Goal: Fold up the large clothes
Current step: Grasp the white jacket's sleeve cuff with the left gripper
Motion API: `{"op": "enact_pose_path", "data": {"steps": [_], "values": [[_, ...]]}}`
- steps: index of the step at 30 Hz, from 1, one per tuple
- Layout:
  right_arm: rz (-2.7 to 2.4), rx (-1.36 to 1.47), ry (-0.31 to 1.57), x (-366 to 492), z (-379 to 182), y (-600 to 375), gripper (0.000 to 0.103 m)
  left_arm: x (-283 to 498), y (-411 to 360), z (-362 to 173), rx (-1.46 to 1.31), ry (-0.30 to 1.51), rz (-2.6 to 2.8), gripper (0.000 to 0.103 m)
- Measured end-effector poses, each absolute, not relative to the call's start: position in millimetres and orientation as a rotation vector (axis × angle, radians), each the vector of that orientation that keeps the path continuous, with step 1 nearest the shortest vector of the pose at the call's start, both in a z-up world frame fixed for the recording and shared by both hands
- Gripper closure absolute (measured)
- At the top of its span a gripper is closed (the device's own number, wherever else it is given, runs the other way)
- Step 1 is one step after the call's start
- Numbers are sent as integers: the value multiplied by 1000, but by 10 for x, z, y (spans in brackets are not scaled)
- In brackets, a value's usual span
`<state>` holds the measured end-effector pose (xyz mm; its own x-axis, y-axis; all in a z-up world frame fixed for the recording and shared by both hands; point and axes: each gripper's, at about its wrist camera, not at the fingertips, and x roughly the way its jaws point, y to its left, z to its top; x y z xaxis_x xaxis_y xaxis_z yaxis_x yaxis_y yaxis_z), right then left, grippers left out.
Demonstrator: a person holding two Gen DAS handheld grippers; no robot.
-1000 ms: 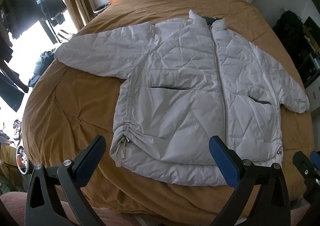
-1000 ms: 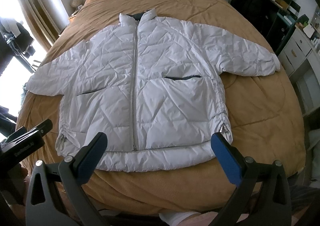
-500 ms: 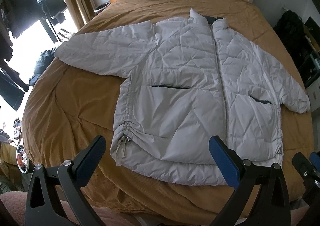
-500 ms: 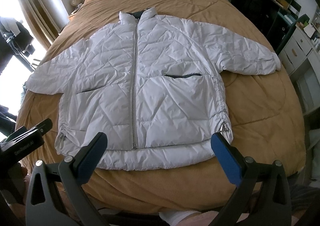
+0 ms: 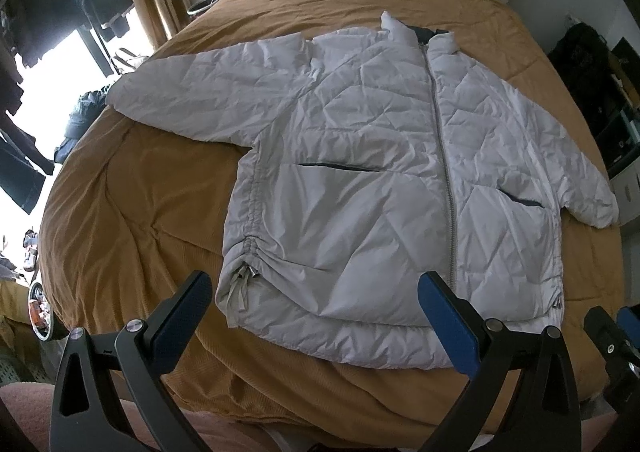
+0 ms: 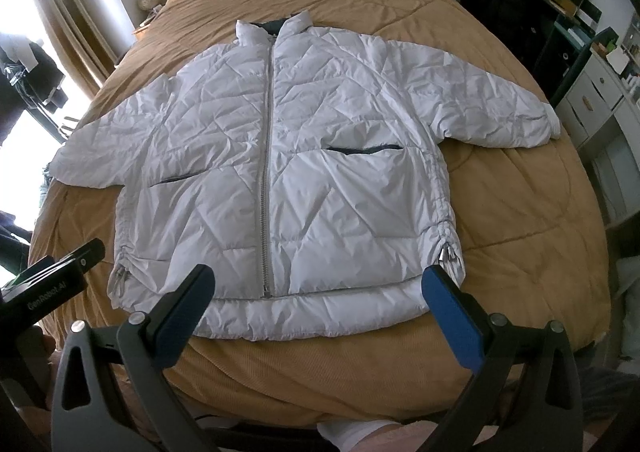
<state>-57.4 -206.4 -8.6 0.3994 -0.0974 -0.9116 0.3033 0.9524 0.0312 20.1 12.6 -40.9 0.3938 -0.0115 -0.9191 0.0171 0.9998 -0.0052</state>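
- left gripper [image 5: 316, 304] hangs above the near edge of the bed [image 5: 120, 211], jaws spread wide and gripping nothing; its blue pads [image 5: 448, 320] frame the jacket's left hem corner, not touching it.
- white quilted jacket [image 6: 288, 155] lies flat, front up and zipped, in the middle of the bed, both sleeves out to the sides, collar toward the headboard.
- right gripper [image 6: 320, 308] likewise hovers over the near hem, jaws wide apart and empty.
- judgement: folding has not begun; this looks like the approach. the next move likely calls for reaching to a sleeve or hem corner and closing on the puffy fabric.
- containers: the jacket's two slit pockets [image 6: 364, 149] gape slightly; contents cannot be seen.
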Motion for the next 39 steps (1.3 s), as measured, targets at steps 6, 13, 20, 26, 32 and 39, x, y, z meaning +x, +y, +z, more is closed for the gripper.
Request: {"op": "enact_pose_path", "data": {"steps": [6, 13, 20, 26, 32, 39], "values": [[-259, 188, 1140, -520, -3, -2085, 0, 446, 280, -249, -50, 1204, -32, 0], [-240, 143, 1098, -376, 537, -2143, 0, 909, 487, 533, -62, 1110, -59, 0], [-127, 72, 1083, -106, 949, -2196, 0, 1629, 1065, 942, -147, 1013, 63, 0], [-213, 51, 1001, 110, 995, -2405, 0, 2121, 1855, 758, -198, 988, 186, 0], [-167, 114, 1137, 218, 596, -2458, 0, 2332, 3202, -165, -466, 947, 241, 2], [-203, 76, 1191, 482, 312, -2394, 0, 2416, 4172, -1279, -701, 977, 253, 6]]}}
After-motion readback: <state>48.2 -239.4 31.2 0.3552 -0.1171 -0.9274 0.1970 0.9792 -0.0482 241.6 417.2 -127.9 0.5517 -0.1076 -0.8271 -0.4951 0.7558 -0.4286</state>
